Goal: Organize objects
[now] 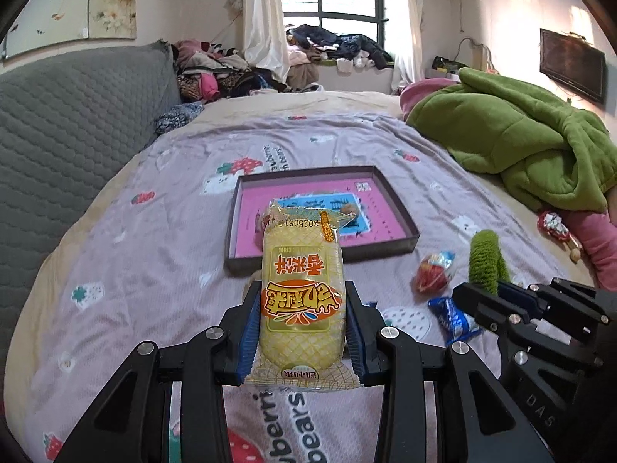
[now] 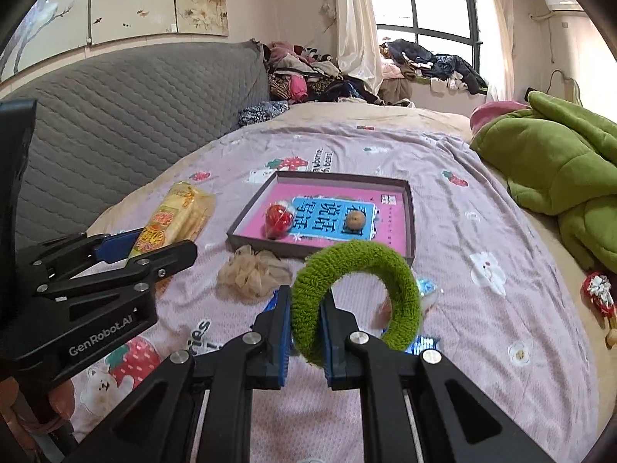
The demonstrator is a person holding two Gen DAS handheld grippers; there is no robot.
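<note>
Yellow cake pack (image 1: pixel 302 293) sits clamped in our left gripper (image 1: pixel 302 301); our right gripper (image 2: pixel 304 320) pinches the green ring (image 2: pixel 356 301), both short of the tray (image 2: pixel 409 208).

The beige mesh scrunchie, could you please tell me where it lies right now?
In the right wrist view the beige mesh scrunchie lies on the lilac strawberry-print bedsheet, just before the near-left corner of the shallow dark cardboard tray.

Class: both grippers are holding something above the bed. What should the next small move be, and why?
Probably carry the left gripper forward and lower its yellow snack pack into the tray. The tray lies just ahead, already holds a red snack and a small brown ball, and has bare floor.
</note>
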